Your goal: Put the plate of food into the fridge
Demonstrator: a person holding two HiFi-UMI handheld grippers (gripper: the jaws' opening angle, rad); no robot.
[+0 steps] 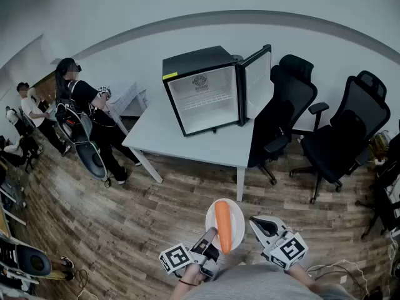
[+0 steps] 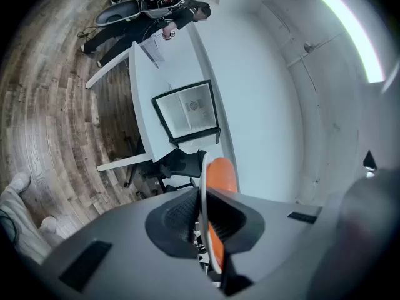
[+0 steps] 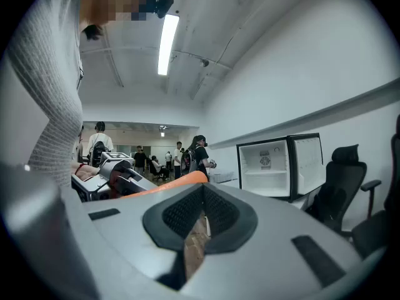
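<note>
The left claw (image 1: 211,233) gripped the rim of the white plate (image 1: 237,214) with orange food (image 1: 222,222), at the lower centre. The right claw (image 1: 256,220) beside it was closed, empty. The fridge (image 1: 190,64) stood open at the upper centre.

Bright, even room light comes from a ceiling strip (image 3: 167,42), which flares white in both gripper views. Shadows are soft and only faint under the table (image 1: 187,144). All 3 views are fisheye: straight lines bow and the corners go black. The nearest foreground in the 2 gripper views looks soft, perhaps out of focus, while the fridge (image 1: 203,97) stays sharp.
</note>
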